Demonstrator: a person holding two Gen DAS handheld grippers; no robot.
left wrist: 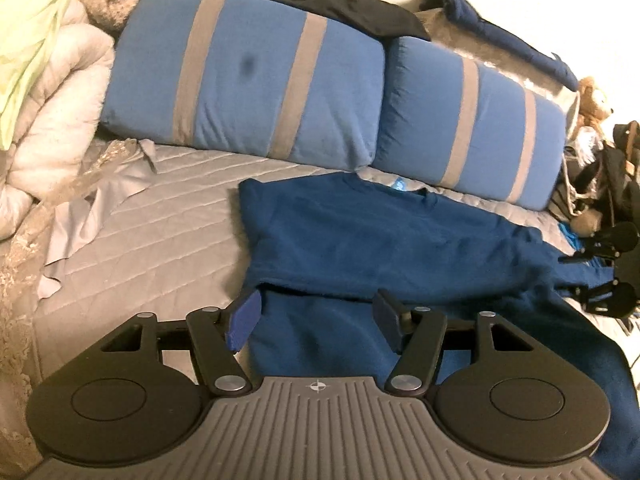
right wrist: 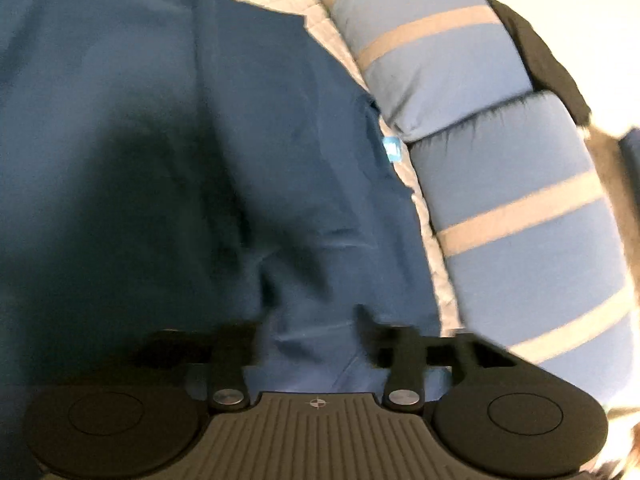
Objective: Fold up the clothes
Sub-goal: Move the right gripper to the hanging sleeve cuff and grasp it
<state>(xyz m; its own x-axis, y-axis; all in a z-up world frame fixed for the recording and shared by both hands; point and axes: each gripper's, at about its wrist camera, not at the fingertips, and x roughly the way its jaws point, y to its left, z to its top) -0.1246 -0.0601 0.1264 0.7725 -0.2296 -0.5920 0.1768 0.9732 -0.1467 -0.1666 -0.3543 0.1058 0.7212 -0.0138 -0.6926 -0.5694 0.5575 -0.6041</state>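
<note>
A dark blue shirt (left wrist: 380,240) lies flat on the grey quilted bed (left wrist: 160,240), its collar and light blue label (left wrist: 398,185) toward the pillows. Its left side looks folded in, with a straight edge. My left gripper (left wrist: 316,320) hovers open over the shirt's lower left part, nothing between its blue pads (left wrist: 244,316). In the right wrist view the shirt (right wrist: 160,140) fills the frame, blurred. My right gripper (right wrist: 306,332) stands open just above the cloth, with no fold pinched in it. It also shows at the shirt's right edge (left wrist: 572,276) in the left wrist view.
Two blue pillows with grey stripes (left wrist: 248,76) (left wrist: 472,120) line the head of the bed. A black garment (left wrist: 344,8) and a navy one (left wrist: 500,36) lie behind them. A pale duvet (left wrist: 52,100) is bunched at the left, a loose grey cloth (left wrist: 92,208) beside it, clutter at the right (left wrist: 600,160).
</note>
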